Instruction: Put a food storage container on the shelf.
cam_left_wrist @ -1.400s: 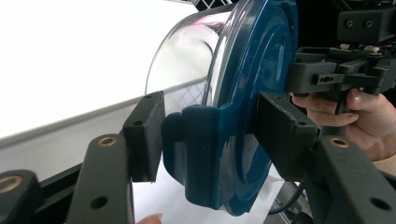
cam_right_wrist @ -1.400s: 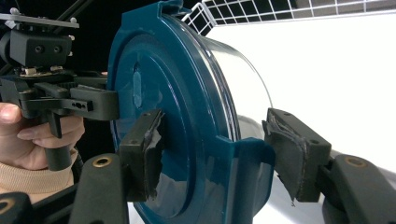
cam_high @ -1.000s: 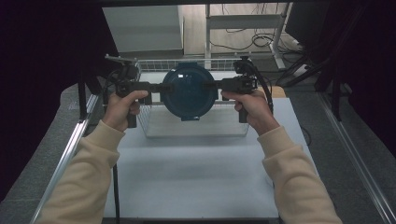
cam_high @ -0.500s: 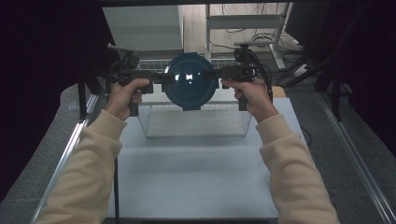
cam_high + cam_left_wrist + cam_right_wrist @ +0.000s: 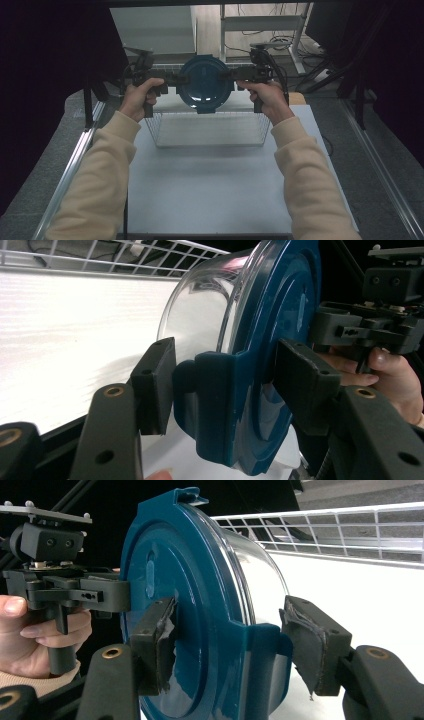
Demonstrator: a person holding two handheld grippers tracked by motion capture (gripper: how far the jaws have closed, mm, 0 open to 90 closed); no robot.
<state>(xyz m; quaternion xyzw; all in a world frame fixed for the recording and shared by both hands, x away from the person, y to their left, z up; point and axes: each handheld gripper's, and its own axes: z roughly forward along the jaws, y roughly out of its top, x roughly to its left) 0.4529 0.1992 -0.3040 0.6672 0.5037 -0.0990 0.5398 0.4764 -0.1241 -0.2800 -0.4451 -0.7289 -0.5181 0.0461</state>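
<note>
**Grippers pinch a lidded container from both sides above the wire basket**

Jaws of the left gripper (image 5: 181, 80) are closed on the left edge of a round container (image 5: 205, 83), one pad on the blue lid (image 5: 280, 330) and the other against the side latch and clear bowl wall. The right gripper (image 5: 227, 76) does the same on the opposite edge: in the right gripper view its torn pad lies against the lid face and the other pad sits at the latch beside the clear wall. Each gripper is carried by a hand, the left hand (image 5: 137, 97) and the right hand (image 5: 267, 95), with cream sleeves running back toward the near edge.

The container hangs between them on its side, lid facing the person, clear of any surface, over the far part of a white wire basket (image 5: 207, 129). That basket stands on the far half of a pale tabletop (image 5: 210, 185), whose near half is bare.

Metal rails run along the left and right of the table over grey flooring. Beyond the far edge there is a light cabinet at left, a metal shelf frame with cables at right, and dark curtains on both sides.
</note>
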